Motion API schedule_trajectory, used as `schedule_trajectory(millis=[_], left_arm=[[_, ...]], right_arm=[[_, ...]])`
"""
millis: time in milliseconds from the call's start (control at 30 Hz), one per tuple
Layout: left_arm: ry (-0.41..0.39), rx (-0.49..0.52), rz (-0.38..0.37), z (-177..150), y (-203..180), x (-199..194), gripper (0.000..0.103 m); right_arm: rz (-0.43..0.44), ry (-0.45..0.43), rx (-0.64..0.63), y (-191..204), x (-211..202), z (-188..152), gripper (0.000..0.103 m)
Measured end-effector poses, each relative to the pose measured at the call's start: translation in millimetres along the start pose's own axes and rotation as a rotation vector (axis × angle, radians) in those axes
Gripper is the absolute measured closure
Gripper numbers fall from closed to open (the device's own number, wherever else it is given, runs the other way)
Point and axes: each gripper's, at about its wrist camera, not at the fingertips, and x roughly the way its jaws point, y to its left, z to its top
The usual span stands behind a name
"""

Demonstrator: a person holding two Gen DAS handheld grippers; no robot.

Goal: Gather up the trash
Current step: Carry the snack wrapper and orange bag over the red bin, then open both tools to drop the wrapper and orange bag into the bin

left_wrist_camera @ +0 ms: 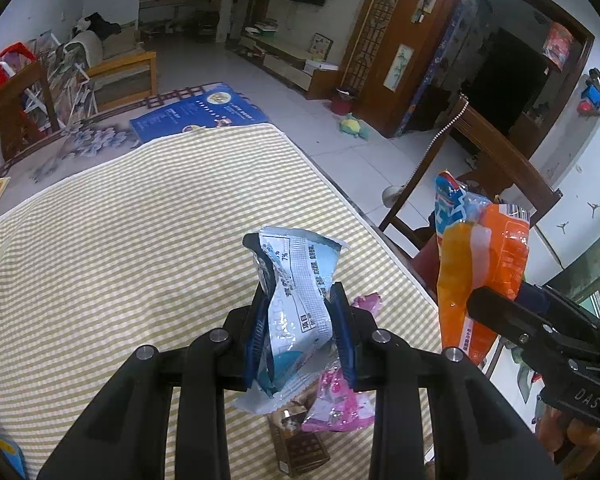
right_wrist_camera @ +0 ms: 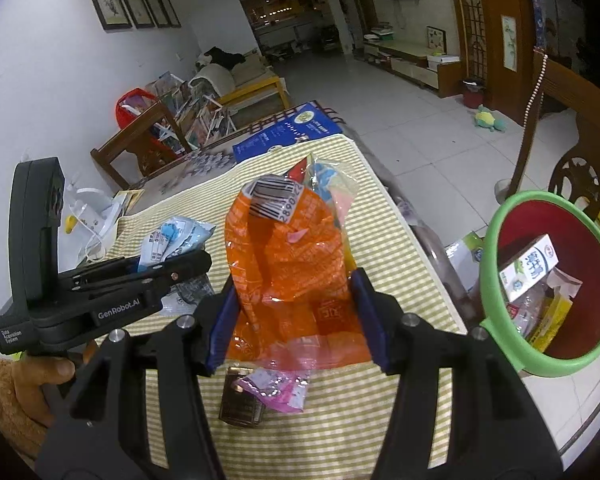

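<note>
My left gripper (left_wrist_camera: 298, 296) is shut on a crumpled light-blue wrapper (left_wrist_camera: 296, 276), lifted above the striped tablecloth (left_wrist_camera: 120, 240). The same wrapper (right_wrist_camera: 172, 240) shows at the left of the right wrist view. My right gripper (right_wrist_camera: 292, 280) is shut on a puffy orange snack bag (right_wrist_camera: 288, 256), which also hangs at the right of the left wrist view as the orange bag (left_wrist_camera: 480, 264). Below both grippers a pink wrapper (right_wrist_camera: 278, 392) and a small brown carton (right_wrist_camera: 240, 404) lie on the cloth. A red bin with a green rim (right_wrist_camera: 496, 220) stands to the right, holding a milk carton (right_wrist_camera: 530, 268) and other wrappers.
A blue box (left_wrist_camera: 204, 114) lies at the table's far end. A wooden chair (left_wrist_camera: 488, 172) stands by the table's right side. White items (right_wrist_camera: 96, 216) sit at the table's left edge. A hand in a fuzzy sleeve (right_wrist_camera: 32, 380) holds the left gripper.
</note>
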Motion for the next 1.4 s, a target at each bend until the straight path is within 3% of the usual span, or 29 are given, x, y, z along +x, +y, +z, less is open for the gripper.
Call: schedule_trajectory(millis=[600, 1400], left_arm=[[0.054, 0.081, -0.076, 9, -68, 36, 0.074], [0.143, 0.232, -0.238, 33, -235, 126, 0.074]], right_arm=[[-0.086, -0.015, 0.105, -70, -27, -6, 0.05], [-0.234, -0.028, 0.302, -242, -69, -11, 0.049]])
